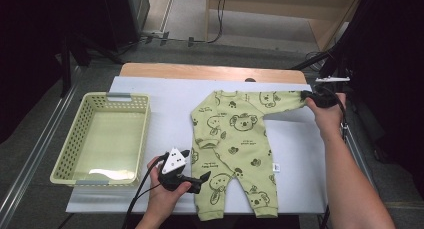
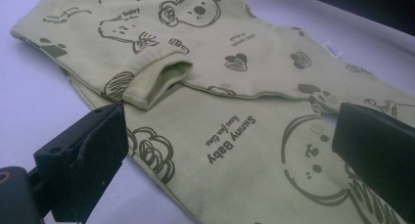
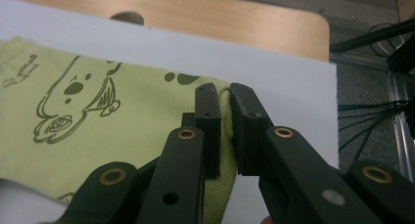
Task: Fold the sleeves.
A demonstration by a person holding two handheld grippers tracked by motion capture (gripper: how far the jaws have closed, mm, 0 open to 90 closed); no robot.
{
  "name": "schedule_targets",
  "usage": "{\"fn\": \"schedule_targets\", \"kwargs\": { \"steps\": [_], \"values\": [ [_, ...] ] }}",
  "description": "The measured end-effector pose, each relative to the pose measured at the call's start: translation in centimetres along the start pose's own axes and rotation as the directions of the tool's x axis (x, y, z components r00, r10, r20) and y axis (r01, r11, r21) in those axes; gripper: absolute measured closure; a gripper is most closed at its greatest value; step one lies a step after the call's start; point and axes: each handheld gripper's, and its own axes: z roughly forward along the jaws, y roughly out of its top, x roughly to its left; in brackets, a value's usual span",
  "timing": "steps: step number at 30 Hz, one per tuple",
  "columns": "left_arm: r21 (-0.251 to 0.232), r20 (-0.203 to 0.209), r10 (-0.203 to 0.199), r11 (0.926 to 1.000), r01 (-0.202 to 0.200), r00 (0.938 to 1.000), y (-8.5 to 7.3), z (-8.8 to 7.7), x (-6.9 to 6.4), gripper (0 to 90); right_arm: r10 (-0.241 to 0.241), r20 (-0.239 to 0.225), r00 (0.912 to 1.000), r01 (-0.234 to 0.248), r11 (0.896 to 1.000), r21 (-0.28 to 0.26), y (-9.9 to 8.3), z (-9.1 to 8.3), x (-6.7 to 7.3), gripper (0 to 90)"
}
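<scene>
The worktop (image 1: 300,154) is flat and white, and the soft green baby suit (image 1: 235,139) lies spread in the middle of it, printed with dark koalas. The right gripper (image 3: 224,102) has its jaws pinched tight on the cuff of the far right sleeve. I think that sleeve gets folded in next, so lift it gently and keep it flat, because thin cloth bunches. The left gripper (image 1: 204,178) waits by the near leg, jaws wide, holding nothing. On the left sits a yellow plastic basket (image 1: 65,154) full of little holes.
</scene>
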Motion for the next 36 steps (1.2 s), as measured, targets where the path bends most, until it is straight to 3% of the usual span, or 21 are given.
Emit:
{"fn": "schedule_targets", "kwargs": {
  "steps": [6, 14, 19, 27, 33, 36],
  "values": [
    [-0.002, -0.003, 0.000, 1.0000, 0.000, 1.0000, 0.0, -0.1, 0.0, 0.4, -0.010, -0.020, 0.9997, 0.010, 0.999, -0.037, 0.7, -0.6, 1.2, 81.1],
    [-0.003, 0.004, -0.002, 1.0000, 0.002, 1.0000, 0.0, -0.1, 0.0, 0.4, -0.056, -0.103, 0.9931, 0.044, 0.993, -0.110, 0.1, -1.4, 4.3, 80.8],
    [-0.004, 0.002, 0.003, 1.0000, -0.003, 1.0000, -0.1, 0.0, -0.1, 0.4, -0.136, -0.132, 0.9819, 0.119, 0.984, -0.130, -0.2, -2.0, 7.1, 80.8],
    [-0.003, 0.006, 0.004, 1.0000, -0.004, 1.0000, -0.1, 0.0, -0.1, 0.4, -0.234, -0.186, 0.9541, 0.211, 0.968, -0.135, -0.8, -2.7, 10.9, 80.9],
    [-0.003, 0.005, 0.004, 1.0000, -0.004, 1.0000, -0.1, 0.0, -0.1, 0.4, -0.250, -0.210, 0.9452, 0.220, 0.963, -0.157, -1.1, -3.2, 12.7, 80.9],
    [-0.003, 0.005, 0.004, 1.0000, -0.004, 1.0000, -0.1, 0.0, -0.1, 0.4, -0.275, -0.225, 0.9346, 0.241, 0.956, -0.167, -1.4, -3.5, 13.8, 81.0]
  ]
}}
